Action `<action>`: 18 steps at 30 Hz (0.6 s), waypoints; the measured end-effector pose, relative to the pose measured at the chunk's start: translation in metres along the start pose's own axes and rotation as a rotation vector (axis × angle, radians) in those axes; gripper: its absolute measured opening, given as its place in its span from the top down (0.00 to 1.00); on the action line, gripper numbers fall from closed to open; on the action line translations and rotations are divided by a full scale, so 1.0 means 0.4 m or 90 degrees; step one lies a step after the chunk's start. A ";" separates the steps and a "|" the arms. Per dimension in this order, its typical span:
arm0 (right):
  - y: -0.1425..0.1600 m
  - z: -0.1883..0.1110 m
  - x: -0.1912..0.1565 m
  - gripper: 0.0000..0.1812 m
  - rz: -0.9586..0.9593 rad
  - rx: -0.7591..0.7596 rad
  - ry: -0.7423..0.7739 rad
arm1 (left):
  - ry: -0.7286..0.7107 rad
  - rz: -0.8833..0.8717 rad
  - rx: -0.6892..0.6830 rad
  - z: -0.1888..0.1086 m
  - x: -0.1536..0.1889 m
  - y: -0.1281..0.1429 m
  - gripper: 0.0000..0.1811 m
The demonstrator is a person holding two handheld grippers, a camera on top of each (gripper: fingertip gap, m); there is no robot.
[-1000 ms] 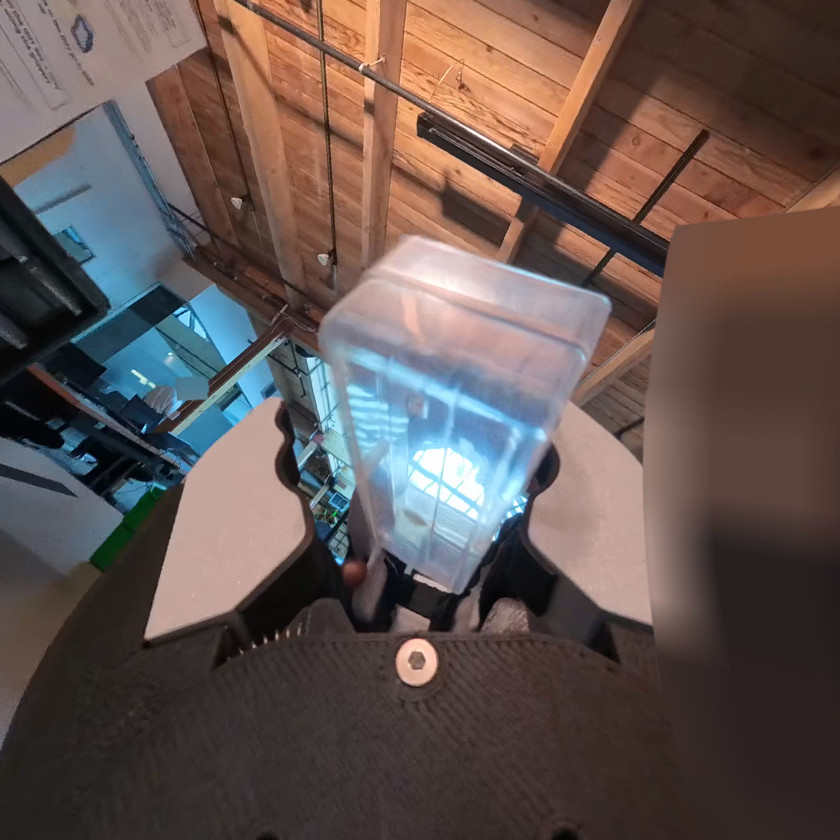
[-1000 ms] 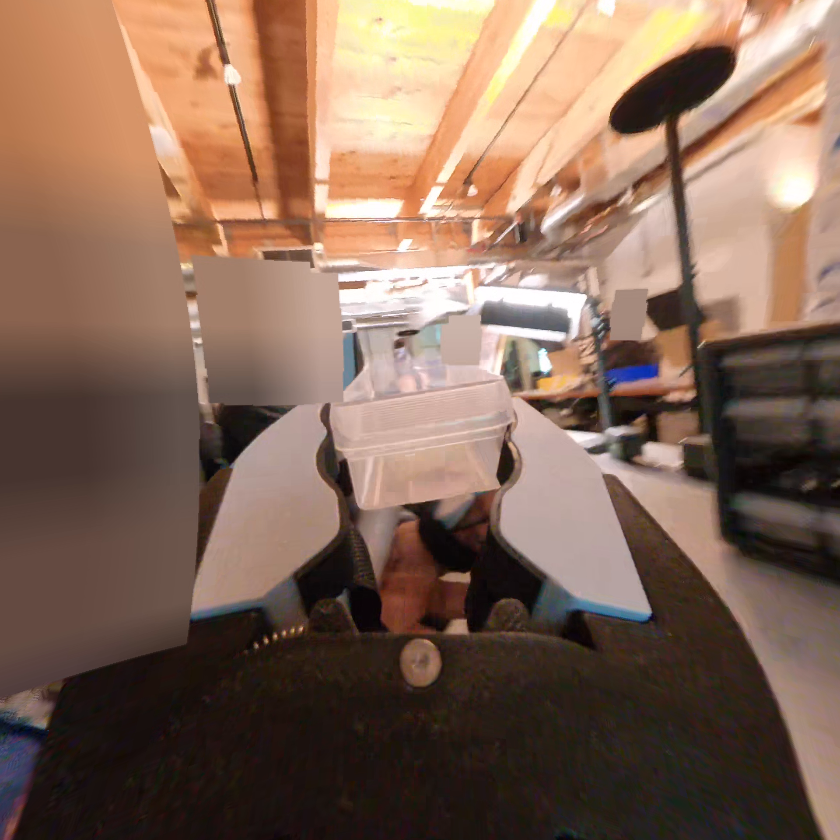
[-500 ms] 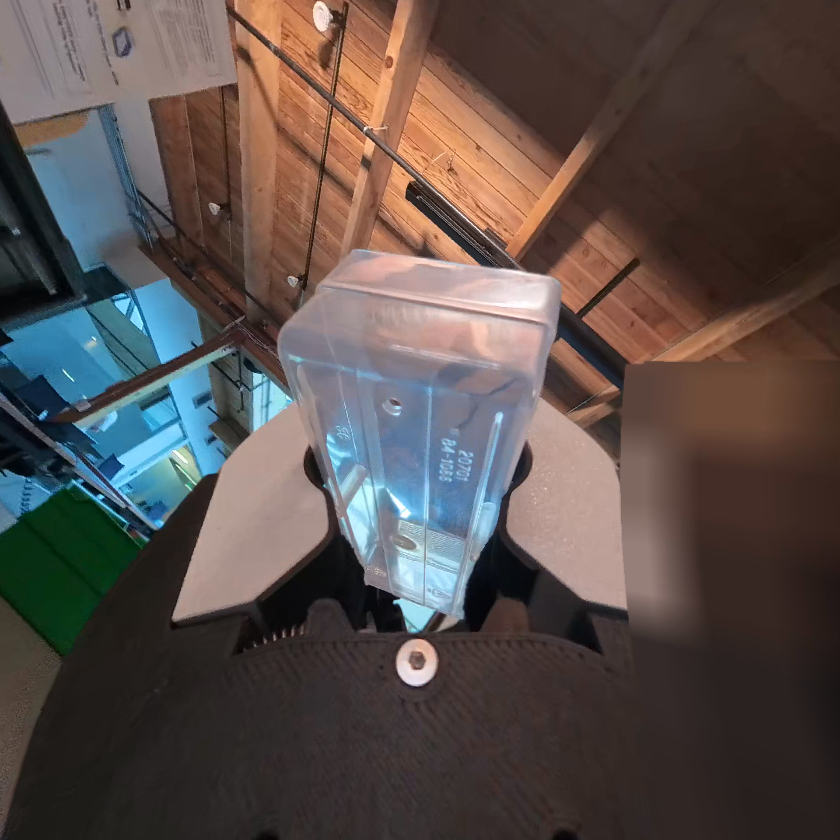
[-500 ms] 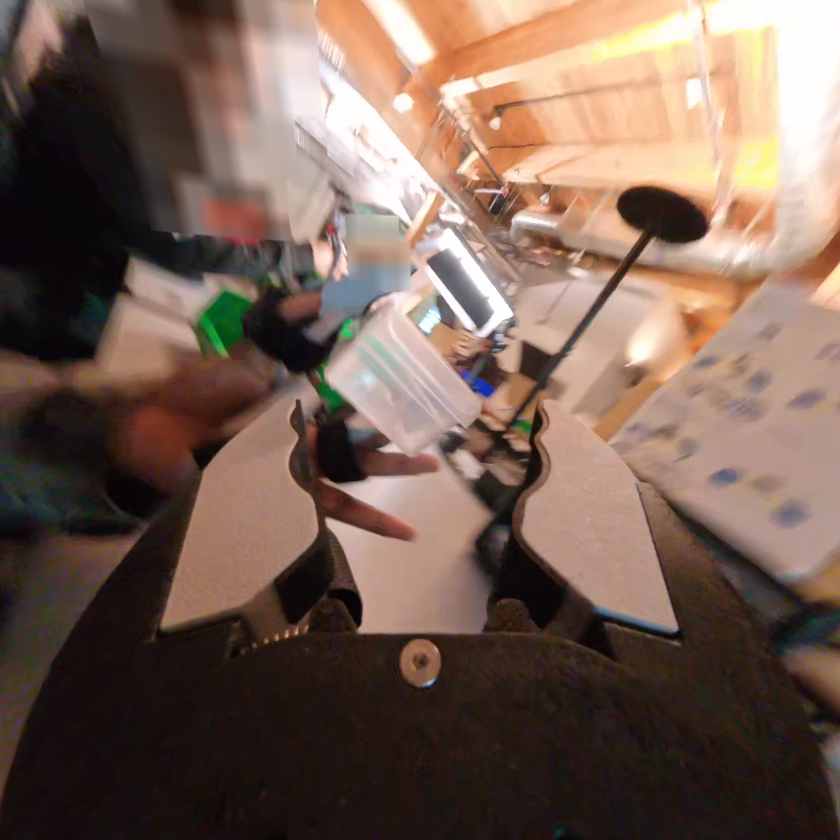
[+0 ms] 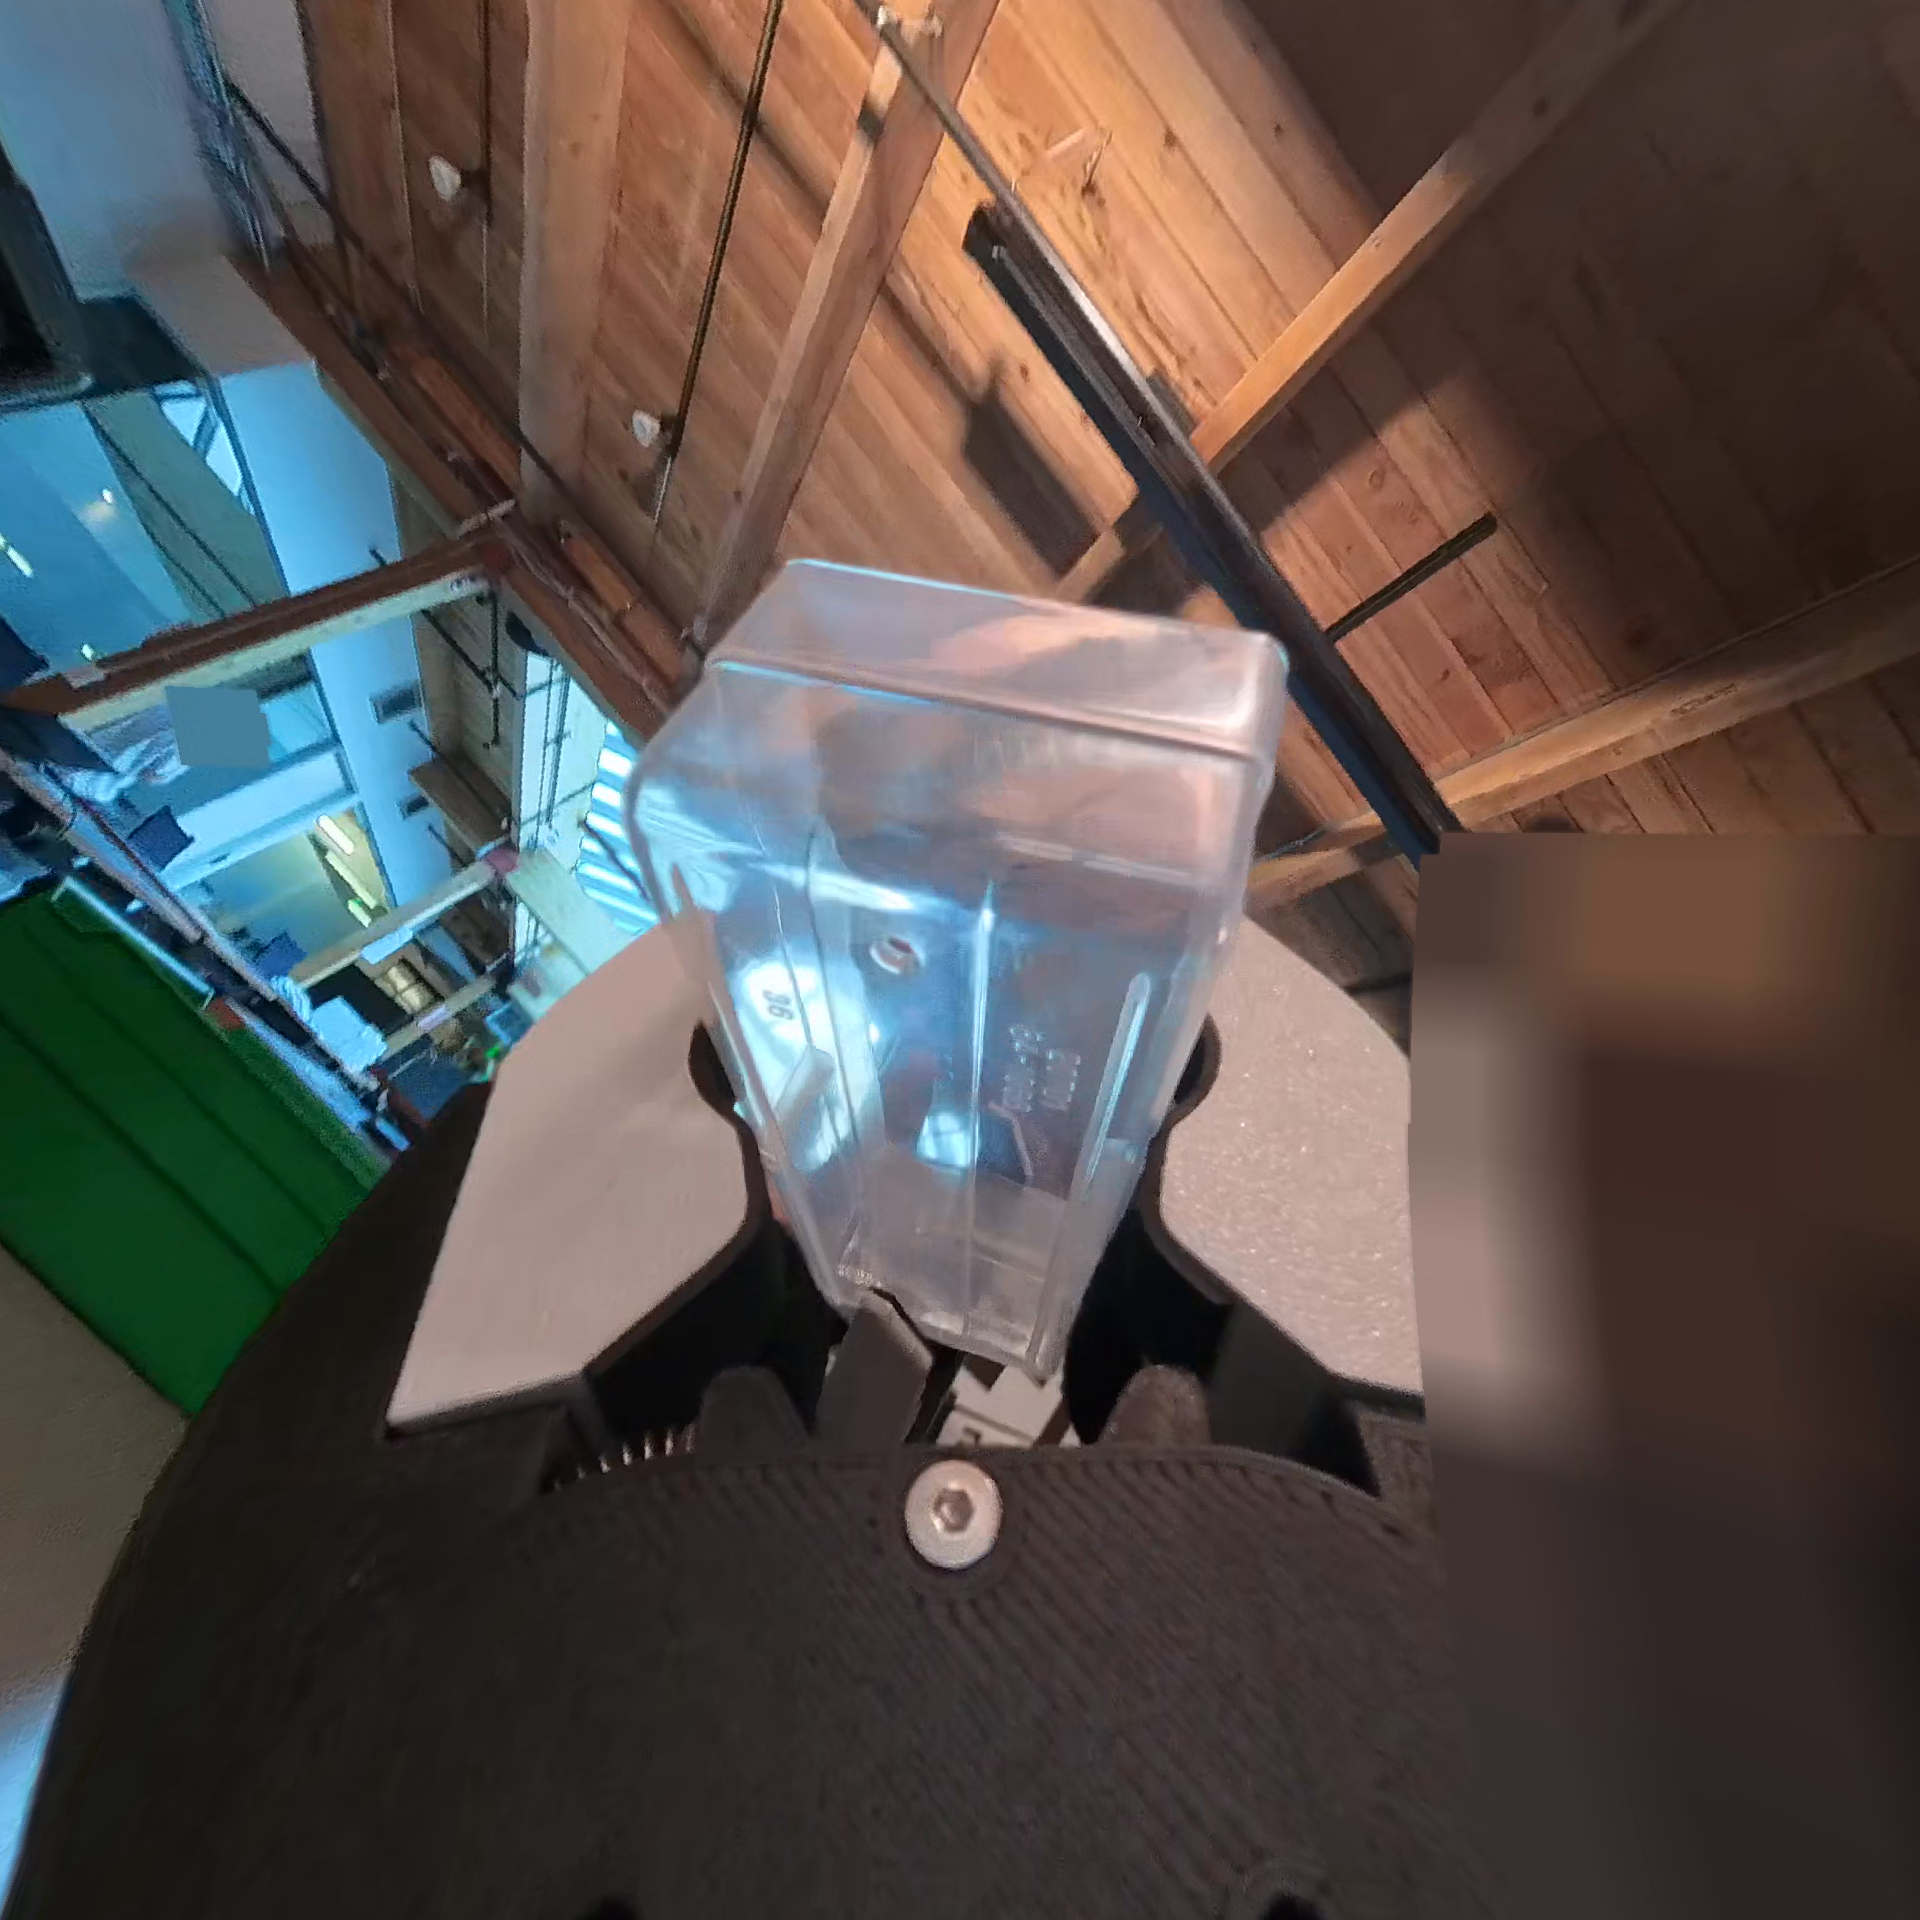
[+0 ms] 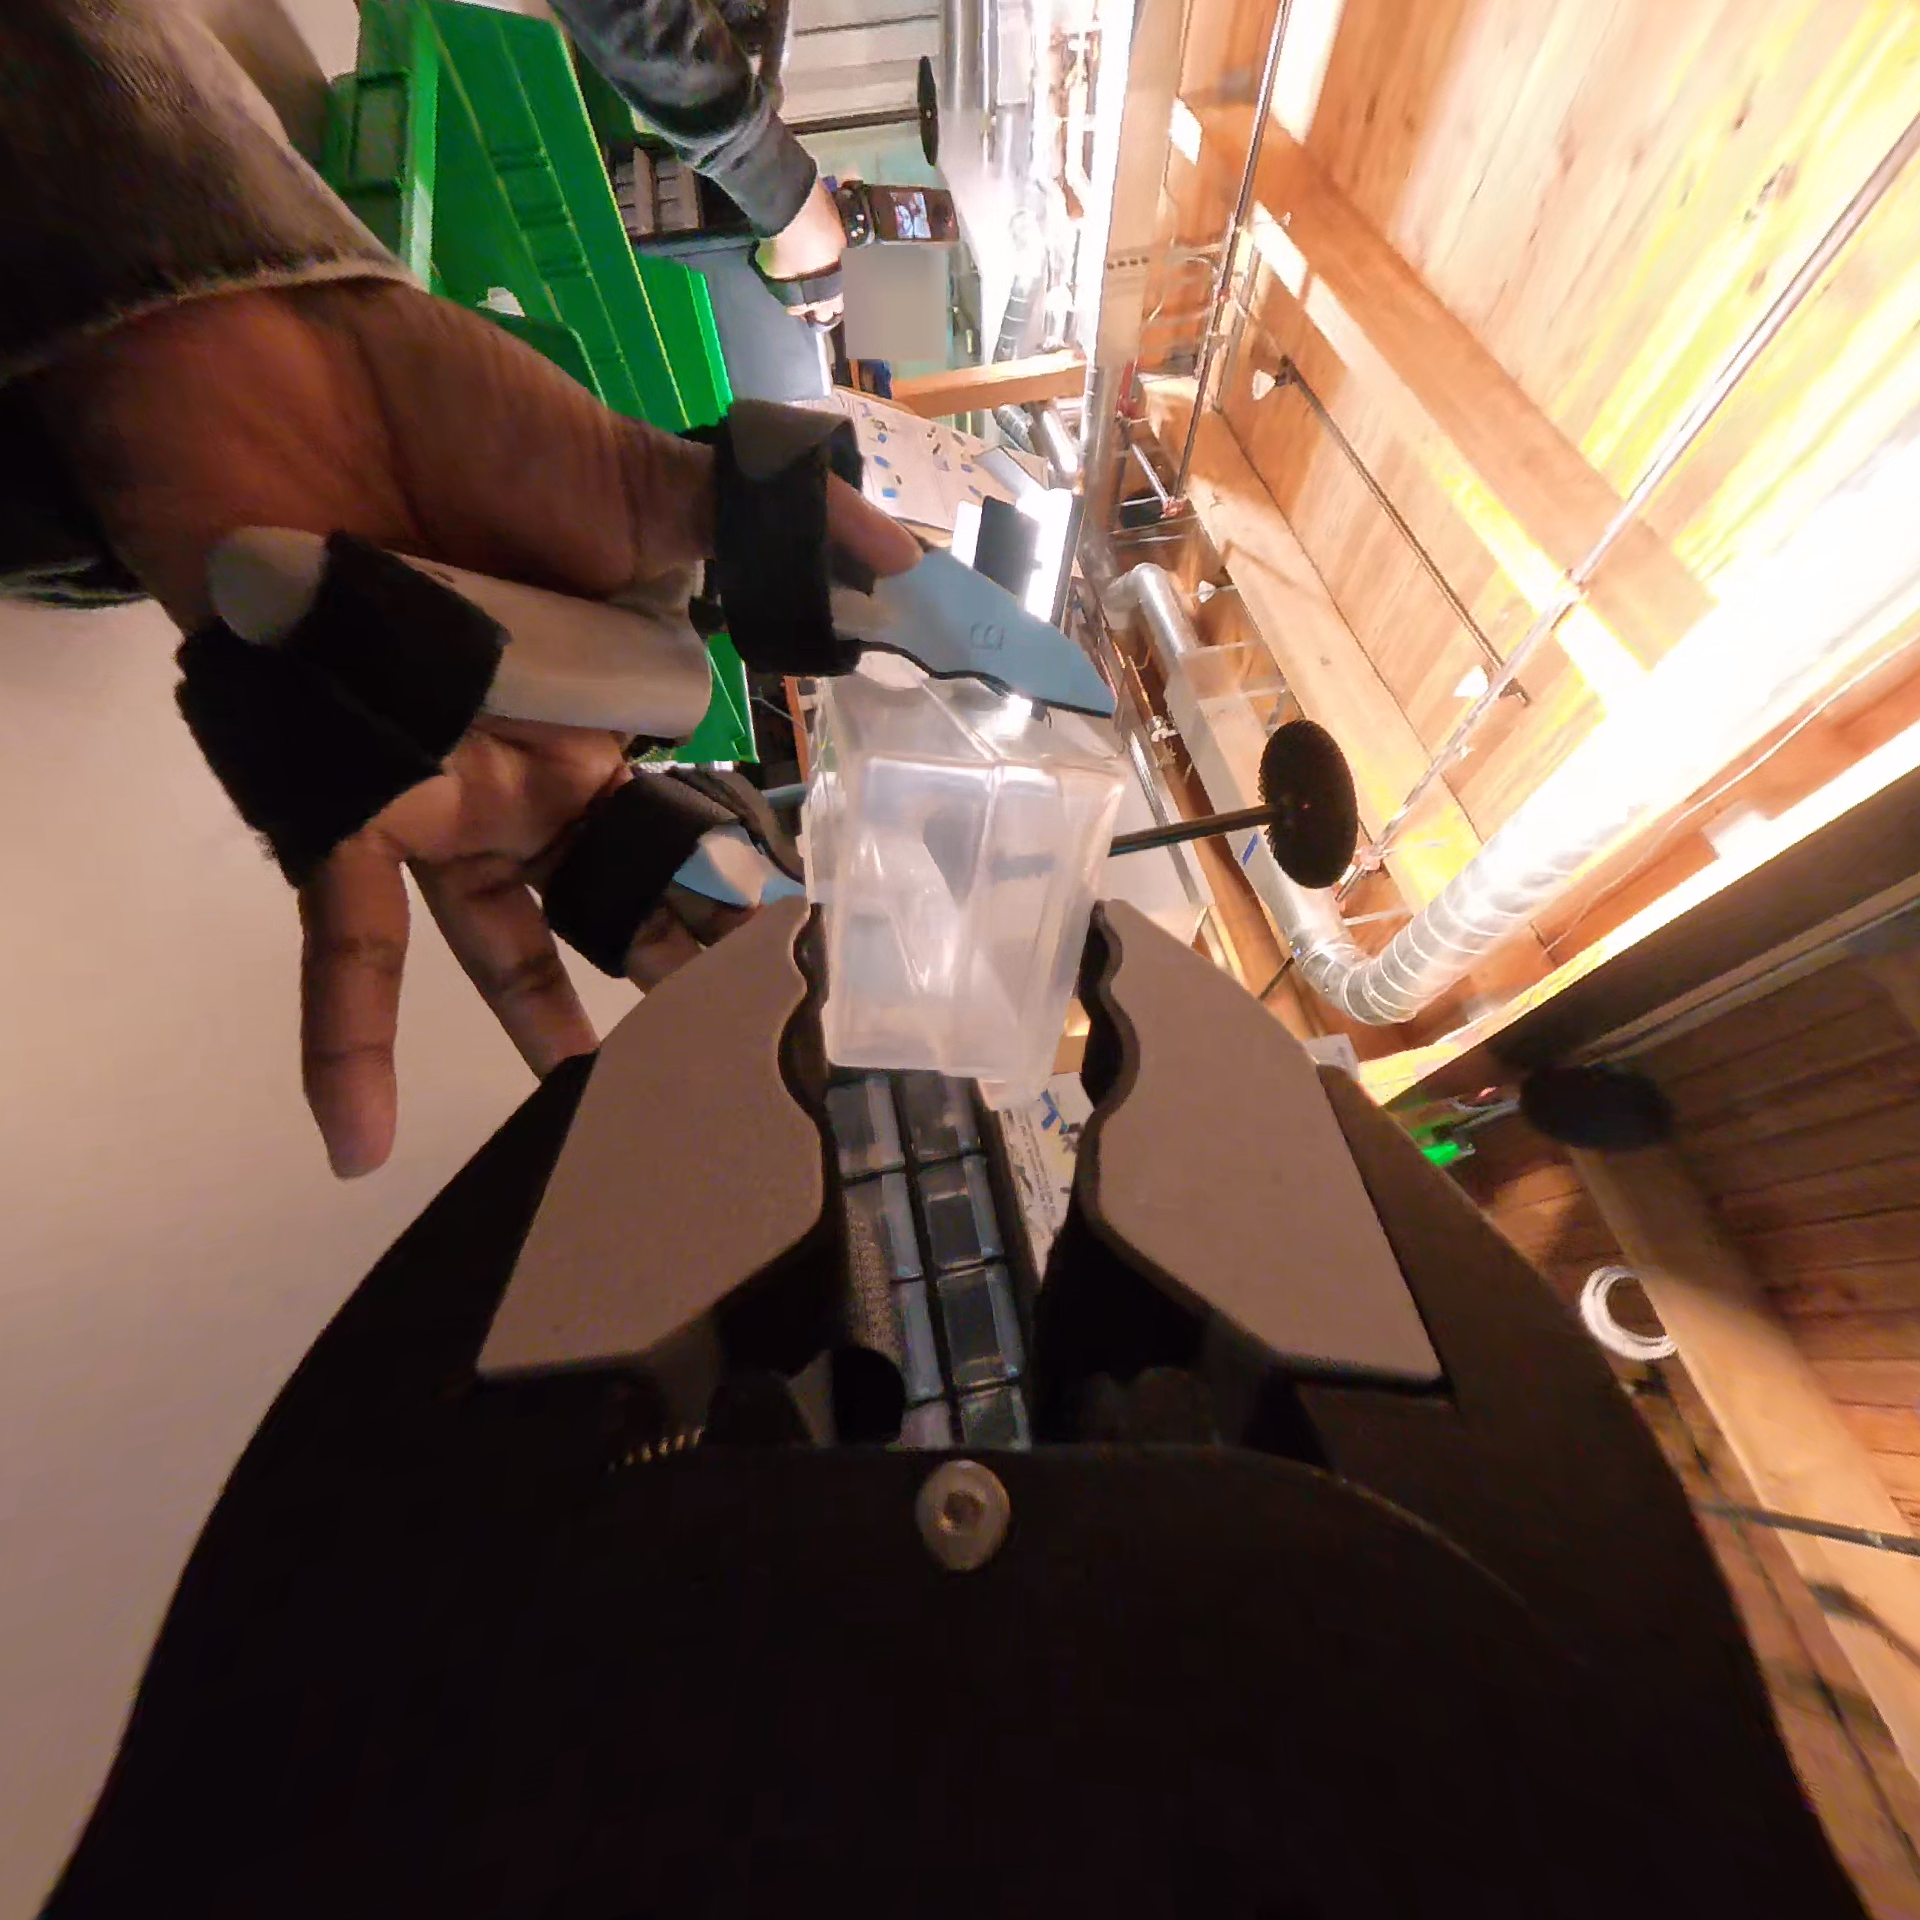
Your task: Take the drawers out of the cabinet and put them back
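Observation:
A clear plastic drawer [image 5: 956, 914] stands up between the jaws of my left gripper [image 5: 956, 1049], which is shut on its lower end and points at the wooden ceiling. In the right wrist view the same drawer [image 6: 966, 862] hangs in the air. The left gripper [image 6: 945, 795], held by a hand [image 6: 416, 468], clamps its far end. My right gripper [image 6: 953, 920] has its jaws against both sides of the drawer's near end. Part of the dark cabinet [image 6: 935, 1226] with clear drawers shows between my right fingers.
Green crates [image 6: 540, 208] stand behind the hand and also show in the left wrist view [image 5: 135, 1122]. Another person's arm [image 6: 717, 104] is at the top. A black stand with a round disc [image 6: 1307, 816] and a silver duct [image 6: 1434, 935] lie beyond the drawer.
My right gripper let go of the drawer, swung round with jaws wide, and has now closed in on the drawer's other end. My left gripper kept its hold and tilted slightly.

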State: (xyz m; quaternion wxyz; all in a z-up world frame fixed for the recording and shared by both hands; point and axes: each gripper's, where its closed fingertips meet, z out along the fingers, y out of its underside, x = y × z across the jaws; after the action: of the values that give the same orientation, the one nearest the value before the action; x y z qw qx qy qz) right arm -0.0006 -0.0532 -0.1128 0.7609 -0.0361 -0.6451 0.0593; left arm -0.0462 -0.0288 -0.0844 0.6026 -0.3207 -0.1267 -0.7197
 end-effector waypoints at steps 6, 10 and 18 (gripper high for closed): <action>0.071 -0.028 0.036 0.75 -0.013 -0.084 0.041 | -0.162 0.115 -0.078 -0.023 -0.050 -0.053 0.58; 0.154 -0.062 0.056 0.75 -0.015 -0.165 0.057 | -0.328 0.249 -0.122 -0.059 -0.082 -0.172 0.75; 0.257 -0.020 -0.017 0.75 -0.082 -0.316 0.043 | -0.644 0.816 -0.385 0.047 -0.141 -0.399 0.86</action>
State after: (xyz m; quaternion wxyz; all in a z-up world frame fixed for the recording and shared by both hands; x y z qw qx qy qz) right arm 0.0016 0.0480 -0.1342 0.7520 -0.1826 -0.6153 -0.1502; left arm -0.1881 0.0646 -0.0721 0.6517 -0.7580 0.0225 -0.0158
